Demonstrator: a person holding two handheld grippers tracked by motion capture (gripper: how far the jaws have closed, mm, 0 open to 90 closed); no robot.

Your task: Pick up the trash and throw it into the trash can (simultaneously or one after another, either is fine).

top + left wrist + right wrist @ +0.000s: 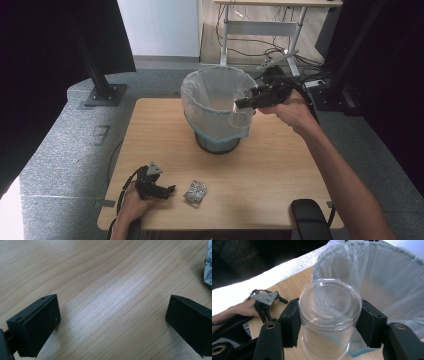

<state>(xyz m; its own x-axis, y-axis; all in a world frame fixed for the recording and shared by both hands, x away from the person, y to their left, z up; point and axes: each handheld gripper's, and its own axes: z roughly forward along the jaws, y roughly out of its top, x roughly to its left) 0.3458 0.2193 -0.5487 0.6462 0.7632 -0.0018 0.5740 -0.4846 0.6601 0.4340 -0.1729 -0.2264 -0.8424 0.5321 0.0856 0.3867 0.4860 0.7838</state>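
Overhead, the right tool (pixel 239 105) is seen clamped on a clear cup (pixel 240 118) at the bin (pixel 215 97) rim. Wrapper (pixel 195 191) lies beside the left tool (pixel 171 189), whose jaws are shown apart over bare tabletop (pixel 110 290). Cup lid (pixel 329 302) is shown close.

On the table (pixel 260 165), the waste bin (pixel 218 141) is placed near the far edge, about in the middle, and a bag (pixel 207 97) is fitted inside it and folded over its rim. The plastic cup (pixel 328 315) is held between the jaws of the right gripper (pixel 243 104), just at the right side of the bin's rim. The left gripper (pixel 159 190) is rested near the front left corner. A crumpled wrapper (pixel 195 191) is lying just to its right, well apart from the bin.
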